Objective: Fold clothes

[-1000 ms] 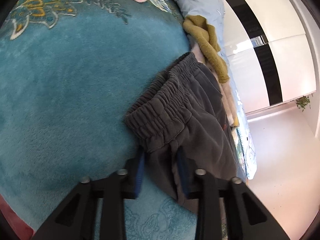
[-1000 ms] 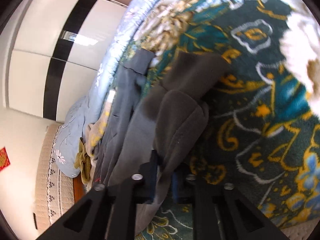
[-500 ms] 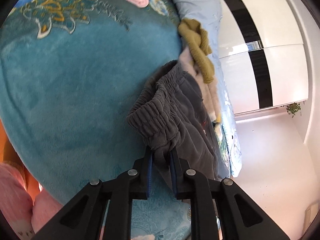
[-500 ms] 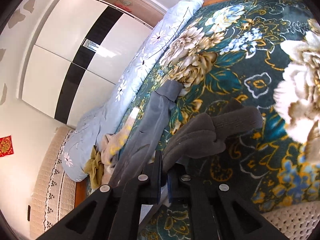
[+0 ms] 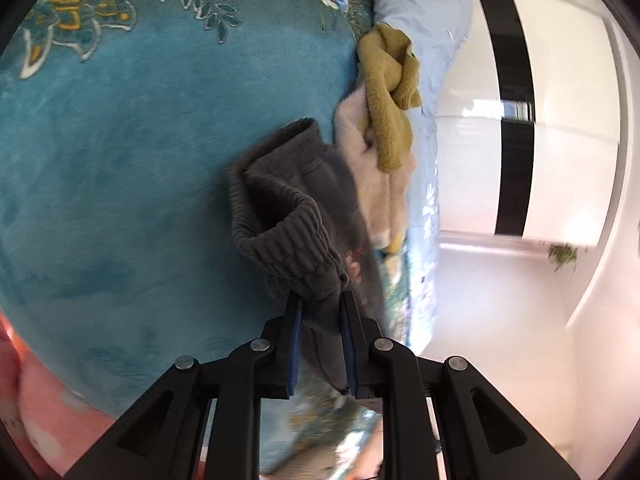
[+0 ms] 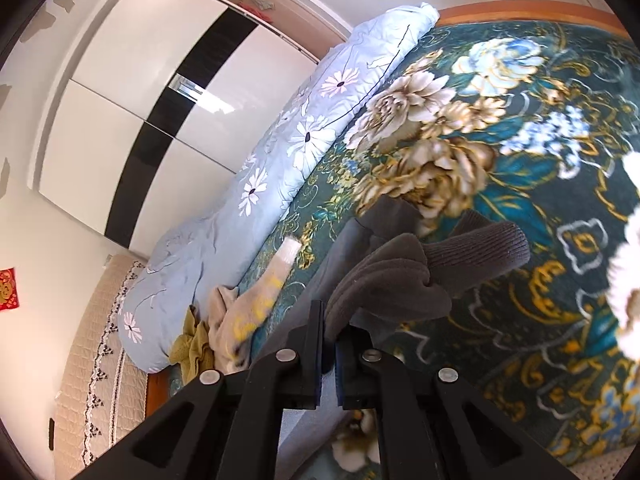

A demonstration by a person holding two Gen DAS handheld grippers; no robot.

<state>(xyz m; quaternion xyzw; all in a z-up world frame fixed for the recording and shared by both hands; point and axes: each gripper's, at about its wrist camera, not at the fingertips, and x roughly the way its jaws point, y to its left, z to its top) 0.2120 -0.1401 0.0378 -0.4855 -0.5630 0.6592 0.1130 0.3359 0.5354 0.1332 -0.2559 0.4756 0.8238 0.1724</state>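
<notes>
Grey trousers (image 5: pixel 304 216): soft, limp, light, I judge. My left gripper (image 5: pixel 320 320) clamps the ribbed waistband, my right gripper (image 6: pixel 328 332) a ribbed cuff (image 6: pixel 476 252), lifted over the bedspread (image 5: pixel 120 160). Best held by those thick hems.

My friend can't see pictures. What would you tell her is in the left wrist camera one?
The left gripper is shut on the stretchy waistband of dark grey trousers, lifting it above a teal floral blanket. Beside the trousers lie an olive-green cloth and a beige garment, with a black-and-white wardrobe behind.
</notes>
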